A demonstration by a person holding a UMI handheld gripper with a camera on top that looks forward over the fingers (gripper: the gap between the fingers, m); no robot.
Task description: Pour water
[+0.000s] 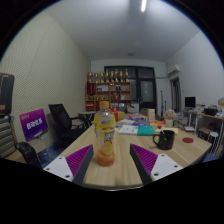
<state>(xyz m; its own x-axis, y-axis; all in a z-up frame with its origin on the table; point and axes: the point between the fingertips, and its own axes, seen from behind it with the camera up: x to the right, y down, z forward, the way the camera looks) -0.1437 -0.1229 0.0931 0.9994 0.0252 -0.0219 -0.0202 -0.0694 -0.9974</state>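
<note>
Pouring looks not yet begun — the bottle (104, 134) stands upright and capped on the wooden table (120, 170), just ahead of the spread, empty fingers of the gripper (112, 162), nearer the left pad. A black mug (165, 139) (probably the target) sits off to the right, well apart. Grasping, lifting and tipping all remain. Beyond — an office with chairs (66, 122) and cluttered shelves (108, 90).

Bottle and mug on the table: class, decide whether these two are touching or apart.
Apart. The gripper view shows bare table between the bottle and the mug. The bottle stands just ahead of the open gripper, nearer its left finger.
</note>
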